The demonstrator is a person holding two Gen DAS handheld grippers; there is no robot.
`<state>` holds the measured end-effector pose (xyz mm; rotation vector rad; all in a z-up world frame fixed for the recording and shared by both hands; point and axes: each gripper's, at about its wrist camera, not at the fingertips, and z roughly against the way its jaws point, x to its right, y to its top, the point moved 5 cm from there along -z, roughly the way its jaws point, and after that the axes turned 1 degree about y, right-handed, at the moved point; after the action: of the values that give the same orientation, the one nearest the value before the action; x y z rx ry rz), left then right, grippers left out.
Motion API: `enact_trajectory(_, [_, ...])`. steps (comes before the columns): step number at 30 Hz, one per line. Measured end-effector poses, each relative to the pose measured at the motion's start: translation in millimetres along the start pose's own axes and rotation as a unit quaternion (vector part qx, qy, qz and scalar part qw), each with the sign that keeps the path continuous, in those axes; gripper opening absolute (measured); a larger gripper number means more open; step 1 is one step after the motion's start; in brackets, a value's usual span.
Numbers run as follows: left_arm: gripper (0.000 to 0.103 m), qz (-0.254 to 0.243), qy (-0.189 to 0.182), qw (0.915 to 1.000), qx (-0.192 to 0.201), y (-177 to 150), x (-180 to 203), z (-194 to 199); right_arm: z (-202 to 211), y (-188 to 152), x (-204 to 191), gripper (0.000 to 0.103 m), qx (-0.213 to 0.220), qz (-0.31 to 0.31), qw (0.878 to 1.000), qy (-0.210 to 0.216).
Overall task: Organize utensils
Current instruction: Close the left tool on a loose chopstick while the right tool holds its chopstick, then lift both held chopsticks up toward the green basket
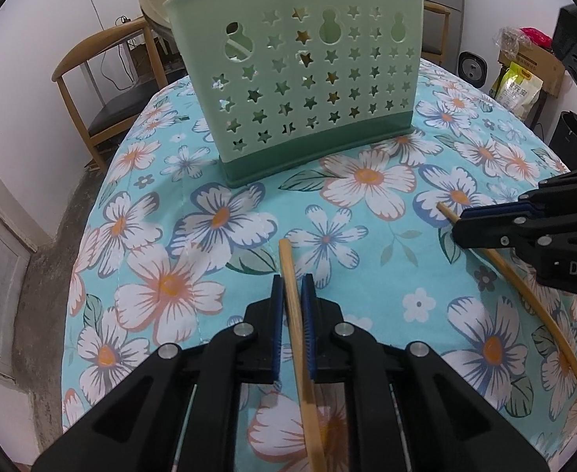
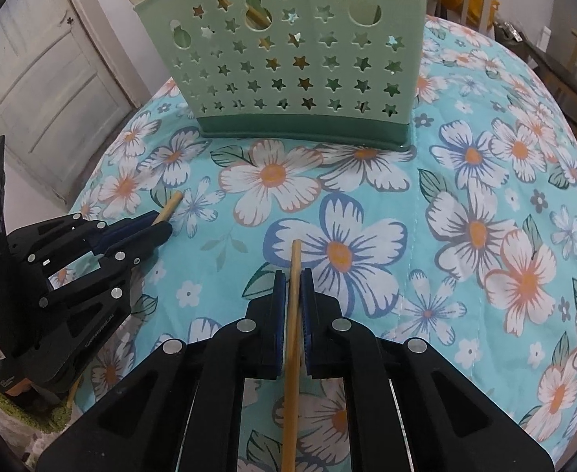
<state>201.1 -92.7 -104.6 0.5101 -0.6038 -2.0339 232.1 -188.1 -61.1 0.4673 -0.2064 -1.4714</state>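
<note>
A light green utensil holder [image 1: 300, 74] with star cut-outs stands upright at the far side of the floral tablecloth; it also shows in the right wrist view [image 2: 296, 55], with wooden utensils inside. My left gripper [image 1: 291, 287] is shut on a bamboo chopstick [image 1: 302, 354] that points toward the holder. My right gripper [image 2: 294, 281] is shut on a second bamboo chopstick [image 2: 292, 334]. In the left wrist view the right gripper [image 1: 461, 222] holds its chopstick [image 1: 540, 314] at the right. In the right wrist view the left gripper [image 2: 158, 224] is at the left.
The table is covered with a turquoise cloth with flowers [image 1: 217, 220]. A wooden chair [image 1: 103, 78] stands behind the table at the left. Bags and boxes [image 1: 524, 74] sit at the back right. A white door [image 2: 41, 78] is at the left.
</note>
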Motion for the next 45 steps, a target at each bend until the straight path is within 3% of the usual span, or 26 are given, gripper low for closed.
enact_trajectory(11, [0.009,-0.003,0.002,1.0000,0.000,-0.1,0.0,-0.9,4.2,5.6,6.3,0.004,0.010,-0.011,1.000,0.007])
enact_trajectory(20, [0.009,0.001,-0.007,1.0000,-0.005,0.7,-0.9,-4.4,64.2,24.5,9.9,0.004,0.079,-0.022,0.996,0.026])
enact_trajectory(25, [0.009,0.035,-0.045,0.9983,-0.015,5.3,-11.7,-8.6,105.7,36.5,10.3,0.004,0.124,-0.023,0.991,0.034])
enact_trajectory(31, [0.006,0.102,-0.106,0.9889,-0.018,10.4,-31.8,-3.2,135.5,42.2,10.5,0.004,0.160,-0.024,0.986,0.035])
enact_trajectory(37, [0.006,0.140,-0.153,0.9782,0.018,20.4,-47.4,35.0,151.4,39.6,13.7,0.004,0.180,-0.029,0.983,0.033])
enact_trajectory(45, [0.006,0.151,-0.213,0.9640,0.051,38.1,-63.9,95.0,159.8,35.3,16.8,0.004,0.192,-0.032,0.980,0.037])
